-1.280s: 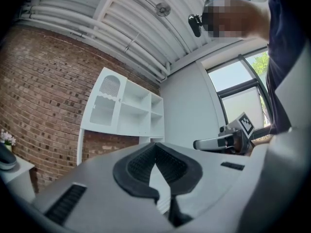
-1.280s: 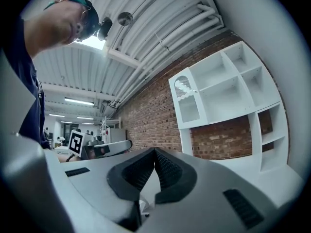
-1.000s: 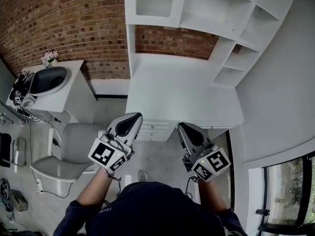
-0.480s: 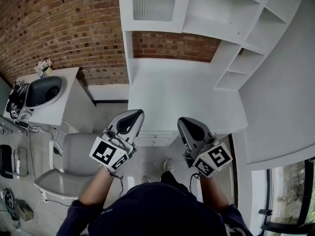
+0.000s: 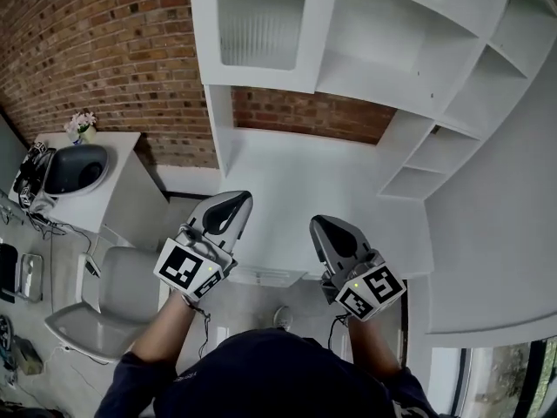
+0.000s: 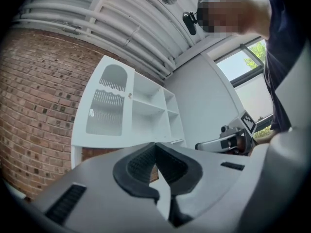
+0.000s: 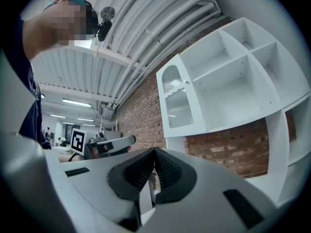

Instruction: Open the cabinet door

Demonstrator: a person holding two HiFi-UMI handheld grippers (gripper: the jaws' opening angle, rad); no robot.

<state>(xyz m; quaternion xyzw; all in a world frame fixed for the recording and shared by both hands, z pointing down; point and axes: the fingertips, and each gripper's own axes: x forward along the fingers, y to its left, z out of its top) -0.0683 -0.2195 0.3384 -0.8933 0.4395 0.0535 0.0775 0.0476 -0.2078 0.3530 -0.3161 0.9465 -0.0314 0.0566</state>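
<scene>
A white wall cabinet hangs above a white desk (image 5: 322,190). Its door (image 5: 261,29), with a ribbed glass pane, is closed at the unit's left end; it also shows as the door (image 6: 108,103) in the left gripper view and the door (image 7: 177,103) in the right gripper view. A small knob (image 7: 186,81) sits at the door's right edge. My left gripper (image 5: 231,204) and right gripper (image 5: 325,226) are held side by side over the desk's front edge, well short of the door. Both the left gripper (image 6: 155,147) and the right gripper (image 7: 154,152) are shut and hold nothing.
Open shelves (image 5: 409,42) fill the unit right of the door and step down the right wall. Drawers (image 5: 265,275) sit under the desk. A grey chair (image 5: 113,303) and a side table (image 5: 130,159) with a dark bowl-shaped thing stand at the left, against a brick wall (image 5: 104,50).
Both grippers have moved forward towards the desk together, staying shut. The cabinet door has come further into the head view from the top.
</scene>
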